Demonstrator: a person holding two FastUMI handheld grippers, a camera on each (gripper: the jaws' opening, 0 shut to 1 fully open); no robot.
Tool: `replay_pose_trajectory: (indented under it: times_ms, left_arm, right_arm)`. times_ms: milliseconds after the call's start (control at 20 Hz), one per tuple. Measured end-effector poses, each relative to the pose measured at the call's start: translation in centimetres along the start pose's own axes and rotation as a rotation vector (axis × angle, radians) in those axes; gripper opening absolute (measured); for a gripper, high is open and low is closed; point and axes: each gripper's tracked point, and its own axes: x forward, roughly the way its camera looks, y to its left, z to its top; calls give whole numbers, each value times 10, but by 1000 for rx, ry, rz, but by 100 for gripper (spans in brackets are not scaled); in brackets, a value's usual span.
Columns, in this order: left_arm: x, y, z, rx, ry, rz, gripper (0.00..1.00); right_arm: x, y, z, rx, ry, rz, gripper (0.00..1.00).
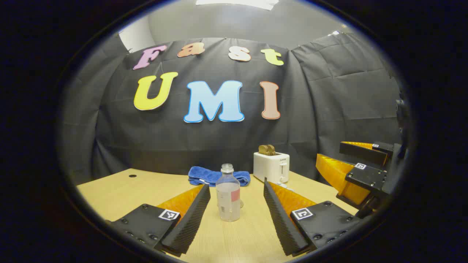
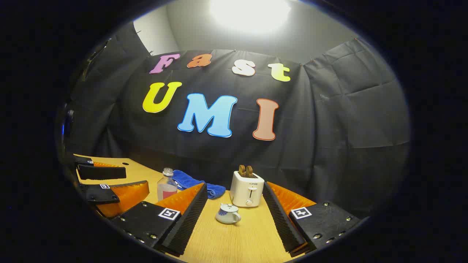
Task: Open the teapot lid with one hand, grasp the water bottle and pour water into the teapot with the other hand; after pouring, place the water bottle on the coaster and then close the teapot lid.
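I see a pale wooden table (image 2: 234, 241). On it, near the back edge, stands a white two-slot toaster (image 2: 247, 193) with brown toast (image 2: 246, 169) in its slots. Left of the toaster lies a crumpled blue cloth (image 1: 214, 175).

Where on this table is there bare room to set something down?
Bare wood lies left of the water bottle, toward the table hole, and in front of the teapot. It is crowded at the back: blue towel and toaster.
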Motion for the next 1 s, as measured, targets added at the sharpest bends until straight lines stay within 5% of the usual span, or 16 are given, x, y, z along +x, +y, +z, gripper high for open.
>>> replay_pose_trajectory:
  times_ms: [500, 1000]
  left_arm:
    - [-3, -2, 0, 9, 2, 4, 99]
    - [66, 7, -17, 27, 29, -2, 99]
  right_arm:
    - [7, 0, 0, 48, 18, 50, 95]
    - [111, 11, -20, 150, 70, 170, 95]
